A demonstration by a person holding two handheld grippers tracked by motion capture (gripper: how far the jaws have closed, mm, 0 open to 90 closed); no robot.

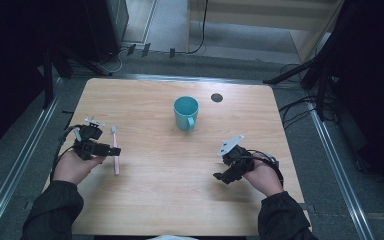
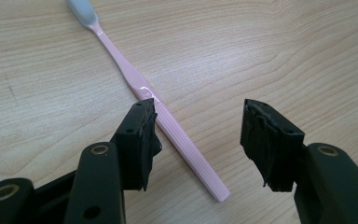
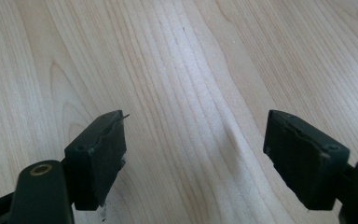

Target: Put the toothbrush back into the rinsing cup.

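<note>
High view: left tool (image 1: 111, 150) sits at the left side of the table (image 1: 150, 200), right over the pink toothbrush (image 1: 115, 152), which lies flat w/ bristles pointing away from the person. Teal mug (image 1: 186, 113) is mid-table, well apart. Right tool (image 1: 220, 175) is on the right side, nothing near it.

Left gripper view: jaws wide apart, toothbrush handle (image 2: 168, 123) running betw them, right next to the left pad (image 2: 147, 140); can't tell if it's touching, but not clamped.

Right gripper view: jaws spread wide, bare wood betw them.
</note>
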